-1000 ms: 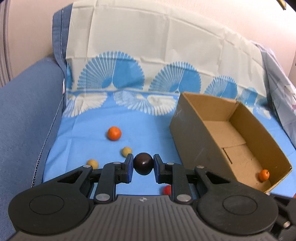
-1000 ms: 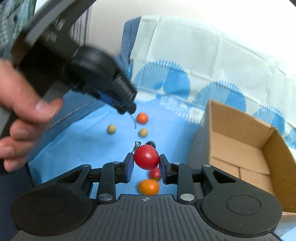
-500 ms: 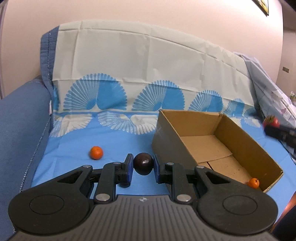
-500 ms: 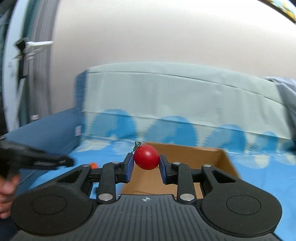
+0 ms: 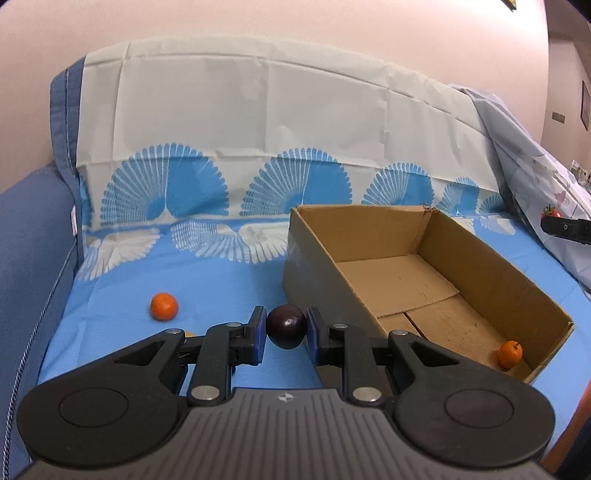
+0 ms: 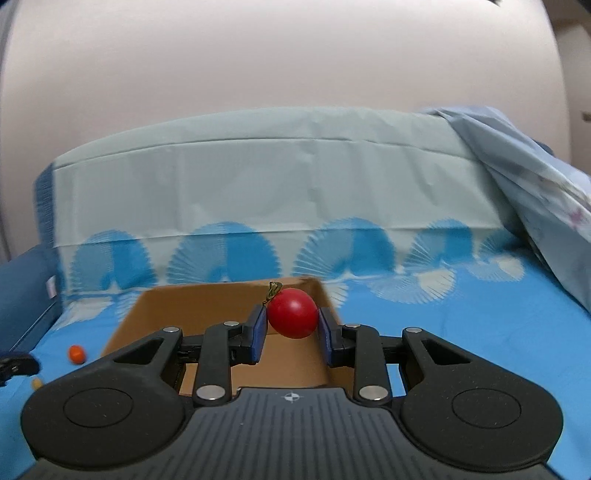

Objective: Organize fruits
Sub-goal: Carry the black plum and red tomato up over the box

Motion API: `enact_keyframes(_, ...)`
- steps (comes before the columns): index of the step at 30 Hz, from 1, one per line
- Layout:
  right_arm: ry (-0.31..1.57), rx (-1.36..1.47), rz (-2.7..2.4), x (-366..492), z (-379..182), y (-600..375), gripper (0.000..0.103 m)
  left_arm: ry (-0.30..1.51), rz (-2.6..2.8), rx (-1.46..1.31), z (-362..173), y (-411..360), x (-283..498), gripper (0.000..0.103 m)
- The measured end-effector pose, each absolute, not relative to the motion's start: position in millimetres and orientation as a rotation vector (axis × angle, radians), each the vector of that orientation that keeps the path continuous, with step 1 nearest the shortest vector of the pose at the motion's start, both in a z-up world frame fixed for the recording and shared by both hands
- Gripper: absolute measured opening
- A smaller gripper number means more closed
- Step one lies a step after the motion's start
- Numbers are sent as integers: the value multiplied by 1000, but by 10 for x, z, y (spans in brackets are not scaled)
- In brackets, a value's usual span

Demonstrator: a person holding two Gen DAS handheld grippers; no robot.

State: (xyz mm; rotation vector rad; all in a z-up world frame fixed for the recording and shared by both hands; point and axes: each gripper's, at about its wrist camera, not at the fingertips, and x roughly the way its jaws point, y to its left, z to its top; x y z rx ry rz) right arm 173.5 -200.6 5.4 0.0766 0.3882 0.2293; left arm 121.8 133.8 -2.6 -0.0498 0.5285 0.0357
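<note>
An orange [image 5: 164, 306] is seen at 9 o'clock on the cloth [image 5: 118, 310]. A plum [image 5: 286, 326] is pinched in the left gripper [image 5: 284, 329] jaws. The box [image 5: 491, 273] (one orange [image 5: 510, 354] inside) lies at 3 o'clock. A tomato [image 6: 292, 313] is clamped in the right gripper [image 6: 291, 328] jaws.

A home living room — a blue sofa [image 5: 26, 258] draped with a patterned cloth [image 5: 258, 147], against a plain wall [image 5: 295, 29].
</note>
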Motion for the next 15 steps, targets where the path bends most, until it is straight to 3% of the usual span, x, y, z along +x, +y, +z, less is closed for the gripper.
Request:
enact_keyframes(7, 436, 184, 176, 1896, -57, -2289, 31, 487, 0, -132, -4, 1372, 1293, 25)
enact_keyframes(15, 460, 84, 189, 1995, -130, -2132, 31, 353, -37, -59, 97, 1021, 1170, 25)
